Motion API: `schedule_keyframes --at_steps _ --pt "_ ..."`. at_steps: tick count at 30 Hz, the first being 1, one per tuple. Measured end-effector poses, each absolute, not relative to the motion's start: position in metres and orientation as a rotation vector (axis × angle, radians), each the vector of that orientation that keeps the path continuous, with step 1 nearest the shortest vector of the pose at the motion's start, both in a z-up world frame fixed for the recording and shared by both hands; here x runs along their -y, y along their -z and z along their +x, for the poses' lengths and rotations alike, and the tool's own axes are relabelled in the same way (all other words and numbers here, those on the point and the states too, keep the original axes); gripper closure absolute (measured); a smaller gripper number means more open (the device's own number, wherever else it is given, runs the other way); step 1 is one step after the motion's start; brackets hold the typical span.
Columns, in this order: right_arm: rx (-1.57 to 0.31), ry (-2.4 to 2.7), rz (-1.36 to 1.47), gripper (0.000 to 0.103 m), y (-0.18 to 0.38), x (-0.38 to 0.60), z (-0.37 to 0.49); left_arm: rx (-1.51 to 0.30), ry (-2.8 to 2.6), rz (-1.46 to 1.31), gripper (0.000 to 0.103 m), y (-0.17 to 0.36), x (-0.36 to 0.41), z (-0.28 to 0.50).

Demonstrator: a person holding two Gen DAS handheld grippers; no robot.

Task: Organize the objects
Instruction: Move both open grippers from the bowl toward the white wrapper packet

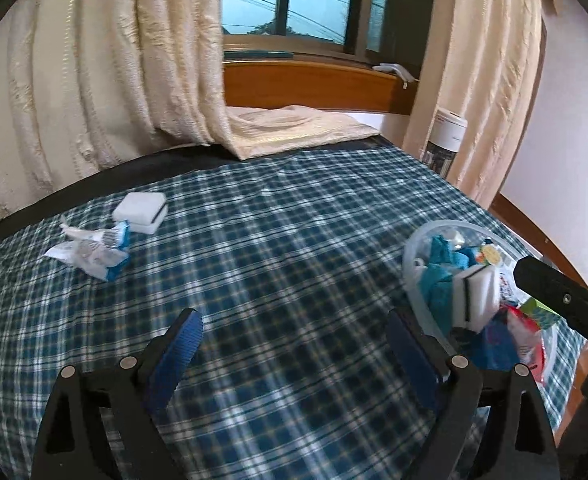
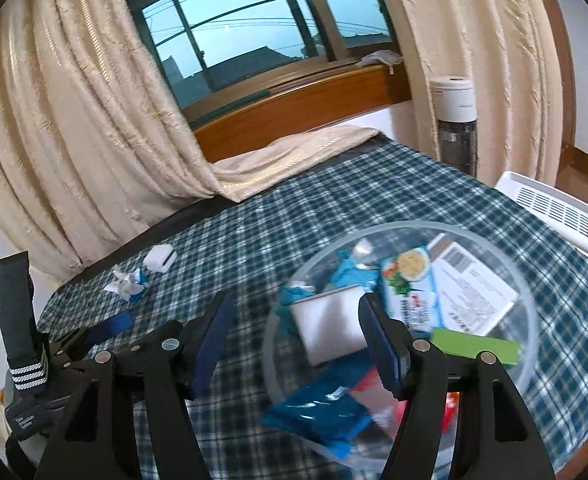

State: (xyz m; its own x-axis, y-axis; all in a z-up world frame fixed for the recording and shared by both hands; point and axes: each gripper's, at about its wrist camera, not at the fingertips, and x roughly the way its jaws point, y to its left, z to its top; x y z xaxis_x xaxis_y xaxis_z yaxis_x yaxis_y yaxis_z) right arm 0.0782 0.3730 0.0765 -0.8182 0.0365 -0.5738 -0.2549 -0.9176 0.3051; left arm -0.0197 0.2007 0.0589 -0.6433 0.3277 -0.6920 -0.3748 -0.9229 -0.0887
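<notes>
My left gripper (image 1: pixel 294 340) is open over the blue plaid tablecloth (image 1: pixel 277 240), with nothing between its fingers. Far to its left lie a white sponge block (image 1: pixel 141 212) and crumpled blue-and-white wrappers (image 1: pixel 93 250). A clear plastic bowl (image 2: pixel 534 280) sits on the right and holds several items. Among them are a white sponge with a black stripe (image 2: pixel 330 326), teal cloths (image 2: pixel 318 410), a food packet (image 2: pixel 410 280) and a green box (image 2: pixel 474 346). My right gripper (image 2: pixel 296 336) hovers open over the bowl's left rim. The sponge shows between its fingers, and the left pad is apart from it.
Cream curtains (image 1: pixel 93 80) hang behind the table, one draped onto the cloth (image 1: pixel 294 128). A wooden window sill (image 1: pixel 302 84) runs behind. A tall white-topped appliance (image 2: pixel 454 120) and a white vented unit (image 2: pixel 554 208) stand past the table's right edge. A gloved hand (image 2: pixel 25 400) shows at left.
</notes>
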Motion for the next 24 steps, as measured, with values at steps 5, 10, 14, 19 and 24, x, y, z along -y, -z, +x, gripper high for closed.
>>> schedule_keyframes --at_steps 5,10,14,19,24 --pt "-0.539 -2.835 -0.899 0.037 -0.077 -0.355 0.065 -0.07 -2.565 -1.071 0.008 -0.056 -0.185 -0.024" --pt "-0.518 -2.864 -0.931 0.036 -0.074 -0.338 0.053 -0.049 -2.586 -1.092 0.008 -0.054 -0.171 -0.031" --pt "-0.503 -2.887 -0.959 0.036 -0.073 -0.325 0.044 -0.028 -2.611 -1.113 0.008 -0.052 -0.157 -0.037" --pt "-0.484 -2.913 -1.004 0.036 -0.069 -0.309 0.032 0.02 -2.648 -1.147 0.007 -0.052 -0.137 -0.048" --pt "-0.477 -2.923 -1.056 0.035 -0.062 -0.296 0.022 0.103 -2.688 -1.186 0.007 -0.053 -0.111 -0.061"
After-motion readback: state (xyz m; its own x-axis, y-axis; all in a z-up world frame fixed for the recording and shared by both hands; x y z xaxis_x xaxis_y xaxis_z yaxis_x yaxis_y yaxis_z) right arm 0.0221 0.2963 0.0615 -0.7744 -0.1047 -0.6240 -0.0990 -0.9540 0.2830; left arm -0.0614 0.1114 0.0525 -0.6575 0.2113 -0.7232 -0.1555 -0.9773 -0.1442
